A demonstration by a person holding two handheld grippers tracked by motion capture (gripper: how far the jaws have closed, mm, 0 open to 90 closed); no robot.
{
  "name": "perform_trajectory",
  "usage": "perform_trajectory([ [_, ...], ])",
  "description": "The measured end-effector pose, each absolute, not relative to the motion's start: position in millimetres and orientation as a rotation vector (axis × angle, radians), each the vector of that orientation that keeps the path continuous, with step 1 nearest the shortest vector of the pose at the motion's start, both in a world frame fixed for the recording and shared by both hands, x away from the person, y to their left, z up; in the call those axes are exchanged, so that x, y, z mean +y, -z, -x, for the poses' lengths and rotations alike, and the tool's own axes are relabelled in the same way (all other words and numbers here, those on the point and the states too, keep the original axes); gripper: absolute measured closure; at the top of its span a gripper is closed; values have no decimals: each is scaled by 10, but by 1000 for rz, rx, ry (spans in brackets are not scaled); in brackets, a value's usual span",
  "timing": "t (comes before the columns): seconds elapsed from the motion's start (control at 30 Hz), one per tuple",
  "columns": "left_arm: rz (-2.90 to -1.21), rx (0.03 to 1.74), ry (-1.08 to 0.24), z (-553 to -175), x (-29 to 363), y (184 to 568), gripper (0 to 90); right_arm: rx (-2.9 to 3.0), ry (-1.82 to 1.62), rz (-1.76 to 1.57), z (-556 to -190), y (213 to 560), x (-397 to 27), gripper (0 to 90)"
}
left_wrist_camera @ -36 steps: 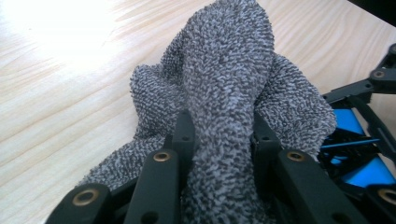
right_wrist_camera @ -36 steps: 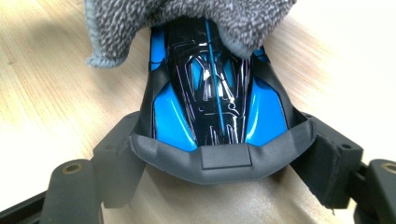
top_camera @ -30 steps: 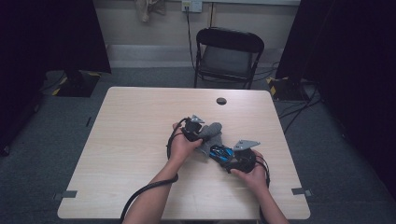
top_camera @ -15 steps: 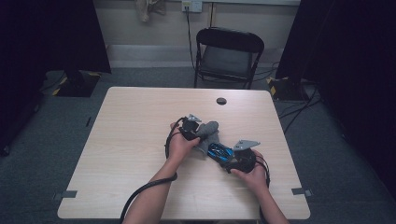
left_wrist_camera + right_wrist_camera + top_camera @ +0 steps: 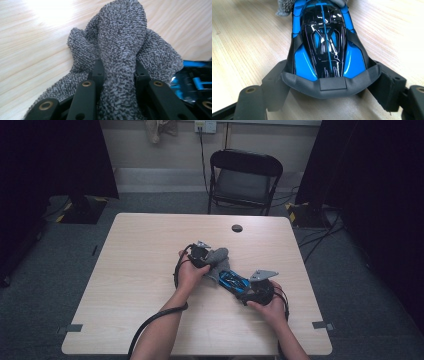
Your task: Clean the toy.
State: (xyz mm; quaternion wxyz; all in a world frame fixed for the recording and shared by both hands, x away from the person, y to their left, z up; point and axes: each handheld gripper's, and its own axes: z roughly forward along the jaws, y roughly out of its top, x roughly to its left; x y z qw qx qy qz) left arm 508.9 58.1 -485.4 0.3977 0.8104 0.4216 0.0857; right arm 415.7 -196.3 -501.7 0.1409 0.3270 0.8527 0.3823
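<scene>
Left gripper (image 5: 117,82) clamped on grey terry cloth (image 5: 120,45). Right gripper (image 5: 329,87) holds glossy blue-and-black toy car (image 5: 328,45) by sides, mid-table. Cloth touches car nose; wiping looks underway, most of body likely uncleaned. Pale wood-grain table (image 5: 140,250), small black disc (image 5: 237,228), black folding chair (image 5: 245,175) behind, grey carpet (image 5: 60,285).

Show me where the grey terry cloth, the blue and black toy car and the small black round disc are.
grey terry cloth (image 5: 120,45), left gripper view, raised fold.
blue and black toy car (image 5: 325,42), right gripper view, glossy roof.
small black round disc (image 5: 237,228), high view, its centre.
</scene>
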Motion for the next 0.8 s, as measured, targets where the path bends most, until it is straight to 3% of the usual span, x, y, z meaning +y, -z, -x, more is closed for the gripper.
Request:
perform_trajectory([
  [0.8, -2072, 1117, -287, -5053, 939, 4778, 705, 2462, -1103, -944, -4157, 5016, -1963, 244],
])
